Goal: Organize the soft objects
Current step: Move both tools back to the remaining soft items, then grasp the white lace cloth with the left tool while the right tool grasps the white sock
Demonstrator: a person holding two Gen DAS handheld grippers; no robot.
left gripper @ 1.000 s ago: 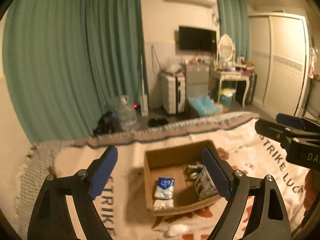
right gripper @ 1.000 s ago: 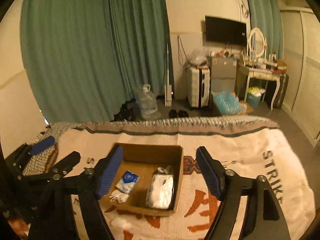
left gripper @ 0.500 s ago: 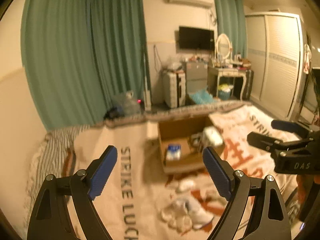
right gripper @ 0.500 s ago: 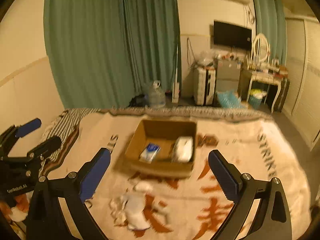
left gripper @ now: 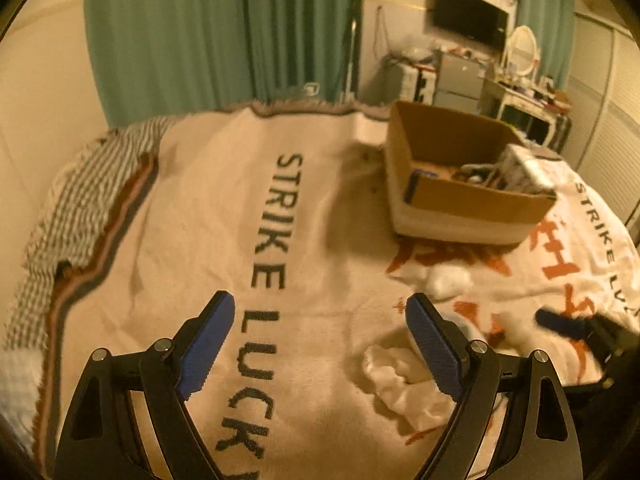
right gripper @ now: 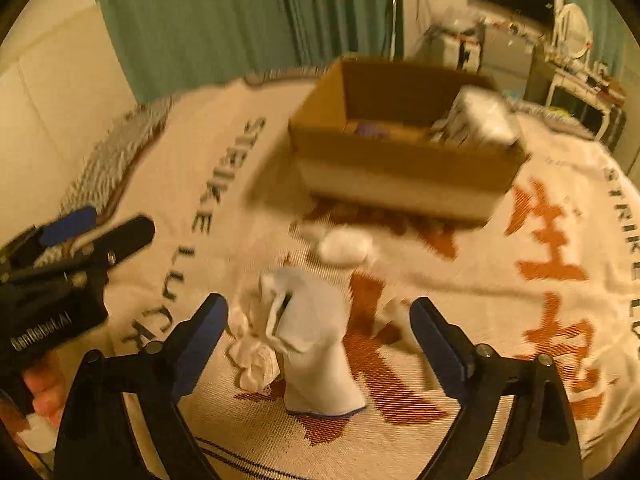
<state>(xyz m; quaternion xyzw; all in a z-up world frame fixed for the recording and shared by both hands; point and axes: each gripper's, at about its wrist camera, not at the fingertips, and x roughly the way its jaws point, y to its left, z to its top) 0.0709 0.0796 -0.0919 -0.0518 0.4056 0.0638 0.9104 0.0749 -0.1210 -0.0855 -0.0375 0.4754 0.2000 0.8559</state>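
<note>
An open cardboard box (left gripper: 460, 200) (right gripper: 400, 160) stands on the bed blanket and holds a plastic-wrapped white pack (right gripper: 480, 116) and small items. In front of it lies a white wad (left gripper: 448, 282) (right gripper: 344, 248). My right gripper (right gripper: 319, 306) hangs low over a white soft pouch (right gripper: 316, 344) and a crumpled white cloth (right gripper: 254, 356). Its jaws are closing, both items lie between them, and the pads do not touch either. My left gripper (left gripper: 320, 304) is open over bare blanket, with the crumpled cloth (left gripper: 400, 380) beside its right finger.
The cream blanket (left gripper: 192, 240) carries black "STRIKE LUCK" letters and orange characters. A striped sheet (left gripper: 72, 200) edges it at the left. Green curtains (left gripper: 200, 32), a dressing table (left gripper: 520, 92) and a wall TV (left gripper: 472, 20) stand beyond the bed. A hand (right gripper: 44, 384) holds the left gripper.
Both grippers have dropped toward the blanket and tilted further down. The box now sits higher in both views. The white pouch and cloth have come between the right fingers.
</note>
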